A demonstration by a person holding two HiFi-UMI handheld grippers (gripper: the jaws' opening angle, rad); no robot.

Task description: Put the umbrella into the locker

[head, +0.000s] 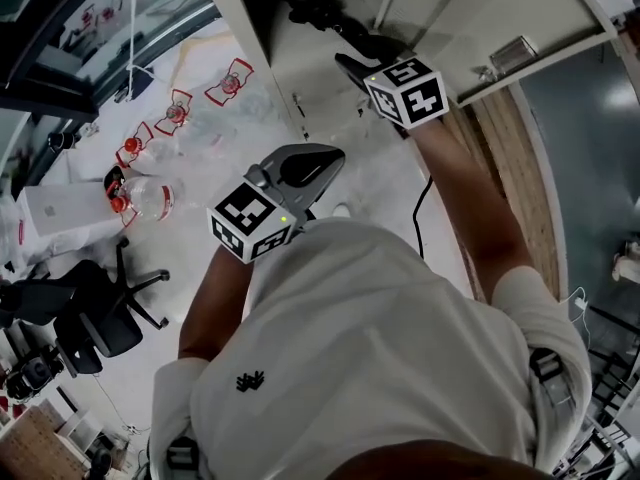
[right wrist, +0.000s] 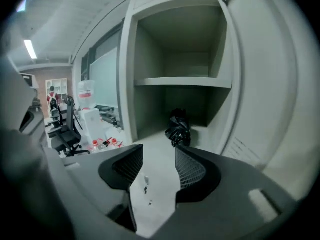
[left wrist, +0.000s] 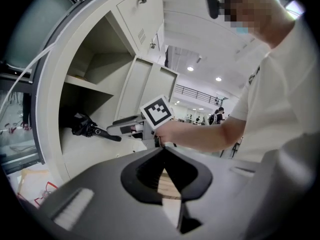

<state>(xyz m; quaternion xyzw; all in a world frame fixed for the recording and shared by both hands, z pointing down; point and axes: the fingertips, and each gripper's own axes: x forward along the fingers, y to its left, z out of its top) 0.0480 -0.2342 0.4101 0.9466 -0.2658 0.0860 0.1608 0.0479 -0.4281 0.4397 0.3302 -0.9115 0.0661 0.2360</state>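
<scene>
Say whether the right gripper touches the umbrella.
Cannot tell. The right gripper view shows the right gripper open and empty, but the umbrella meets one fingertip's outline there.

Landmark: locker (right wrist: 129,84).
- Umbrella (right wrist: 177,126) inside locker, in lower compartment, beneath shelf (right wrist: 182,82).
- Locker door (right wrist: 272,94) swung open at locker's right.
- Your right claw (right wrist: 157,156) just before locker opening, apart from umbrella.
- Your left claw (left wrist: 163,150) farther back from locker, behind right claw.
- Water jugs (head: 177,111) on floor left of locker.
- Office chairs (head: 95,308) farther left of locker.
</scene>
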